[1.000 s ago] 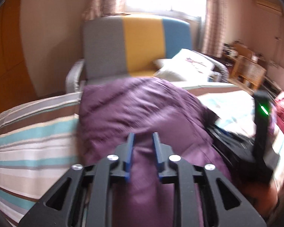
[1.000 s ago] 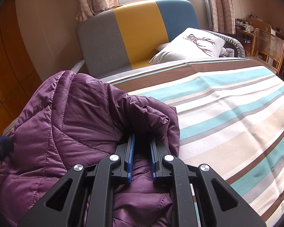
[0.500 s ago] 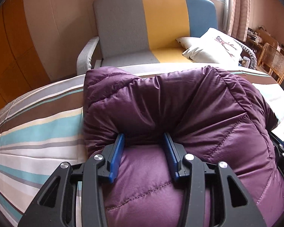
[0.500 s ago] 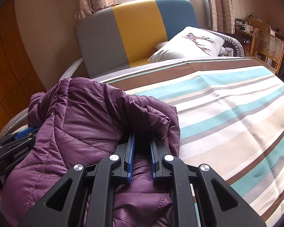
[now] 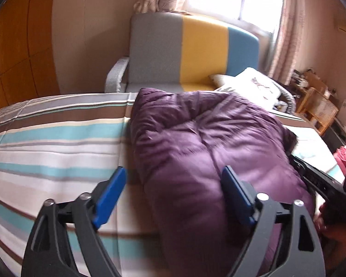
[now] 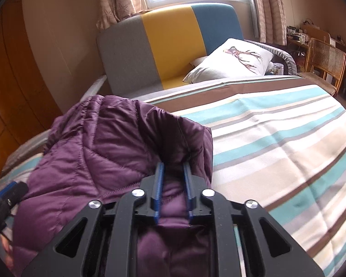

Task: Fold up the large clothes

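1. Purple quilted jacket (image 5: 203, 152): bundled in a puffy heap on the striped bedspread (image 5: 53, 143), toward the near side of the bed. In the right wrist view the same jacket (image 6: 108, 152) fills the near left part of the frame, one fold raised above the bedding.
2. Left gripper (image 5: 173, 184): blue-padded fingers spread wide. The left finger (image 5: 109, 196) sits over bare bedspread; the right finger (image 5: 235, 194) lies against the jacket's top surface. Nothing is pinched between them.
3. Right gripper (image 6: 173, 175): fingers drawn close together, pinching a fold of the jacket that stands up between the blue pads (image 6: 158, 184).
4. Right gripper seen from the left wrist view (image 5: 320, 184): black body at the jacket's right edge, partly out of frame.
5. Sofa (image 6: 168, 46): grey, yellow and blue panels, beyond the far edge of the bed, under the window.
6. Pillow (image 6: 233, 60): white with a deer print, resting on the sofa seat, right side.
7. Rattan chair (image 6: 323, 60): far right, beside the bed.
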Available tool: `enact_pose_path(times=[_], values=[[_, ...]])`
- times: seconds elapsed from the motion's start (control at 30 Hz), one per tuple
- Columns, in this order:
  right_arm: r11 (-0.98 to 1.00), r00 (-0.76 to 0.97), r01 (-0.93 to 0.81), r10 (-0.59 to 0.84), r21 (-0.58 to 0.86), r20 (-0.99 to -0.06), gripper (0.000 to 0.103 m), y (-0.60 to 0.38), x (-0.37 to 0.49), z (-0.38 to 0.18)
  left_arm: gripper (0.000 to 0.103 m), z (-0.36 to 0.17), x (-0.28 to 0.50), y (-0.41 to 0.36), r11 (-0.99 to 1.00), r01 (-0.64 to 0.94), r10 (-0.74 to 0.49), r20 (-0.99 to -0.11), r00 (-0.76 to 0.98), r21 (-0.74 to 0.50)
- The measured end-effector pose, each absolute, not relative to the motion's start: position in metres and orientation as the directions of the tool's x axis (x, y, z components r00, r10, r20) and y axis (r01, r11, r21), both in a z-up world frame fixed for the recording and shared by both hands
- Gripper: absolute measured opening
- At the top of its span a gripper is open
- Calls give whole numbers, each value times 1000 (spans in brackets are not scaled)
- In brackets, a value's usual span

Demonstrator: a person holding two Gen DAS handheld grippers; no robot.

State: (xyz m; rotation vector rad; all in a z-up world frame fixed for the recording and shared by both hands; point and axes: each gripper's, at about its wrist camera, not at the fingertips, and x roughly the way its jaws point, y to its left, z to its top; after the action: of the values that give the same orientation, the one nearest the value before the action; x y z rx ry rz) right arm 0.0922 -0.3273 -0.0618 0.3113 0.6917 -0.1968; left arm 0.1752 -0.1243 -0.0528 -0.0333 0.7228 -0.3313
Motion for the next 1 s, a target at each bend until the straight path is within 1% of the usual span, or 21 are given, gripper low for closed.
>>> enact_pose_path(times=[0.03, 0.07, 0.1, 0.17, 0.27, 0.33, 0.43, 0.53, 0.63, 0.73, 0.8, 0.9, 1.0], values=[[931, 759, 283, -70, 231, -647, 44, -327, 86, -59, 86, -52, 170, -126, 943, 301, -318, -642, 697, -140], [925, 760, 293, -71, 242, -646, 51, -327, 80, -57, 86, -53, 166, -129, 941, 311, -320, -646, 693, -132], [918, 762, 298, -65, 260, -645, 54, -327, 74, -57, 86, -55, 163, -134, 940, 322, -315, -649, 692, -112], [913, 752, 309, -63, 267, -656, 54, -328, 70, -61, 87, -61, 163, -141, 943, 323, -294, -649, 701, -79], [909, 713, 331, -66, 252, -698, 54, -327, 77, -76, 87, -73, 169, -152, 938, 346, -267, -667, 696, -14], [906, 701, 336, -57, 258, -711, 54, -328, 82, -84, 87, -77, 171, -153, 935, 355, -257, -678, 689, 6], [905, 700, 339, -62, 255, -712, 54, -329, 86, -90, 87, -82, 175, -152, 939, 344, -261, -701, 664, -25], [904, 697, 339, -56, 261, -715, 54, -331, 86, -91, 87, -82, 173, -149, 938, 345, -270, -696, 666, -34], [901, 691, 337, -42, 271, -721, 54, -334, 85, -88, 88, -79, 172, -142, 941, 326, -295, -704, 646, -96], [891, 687, 333, -5, 309, -726, 55, -339, 82, -87, 92, -75, 170, -129, 932, 305, -350, -710, 611, -197], [888, 683, 325, 16, 324, -730, 55, -343, 80, -83, 101, -73, 169, -119, 923, 300, -377, -708, 597, -240], [890, 677, 307, 43, 336, -735, 55, -344, 76, -77, 101, -70, 168, -109, 918, 306, -391, -706, 591, -251], [886, 673, 293, 75, 358, -736, 55, -345, 70, -72, 101, -67, 166, -104, 919, 317, -385, -705, 596, -235]])
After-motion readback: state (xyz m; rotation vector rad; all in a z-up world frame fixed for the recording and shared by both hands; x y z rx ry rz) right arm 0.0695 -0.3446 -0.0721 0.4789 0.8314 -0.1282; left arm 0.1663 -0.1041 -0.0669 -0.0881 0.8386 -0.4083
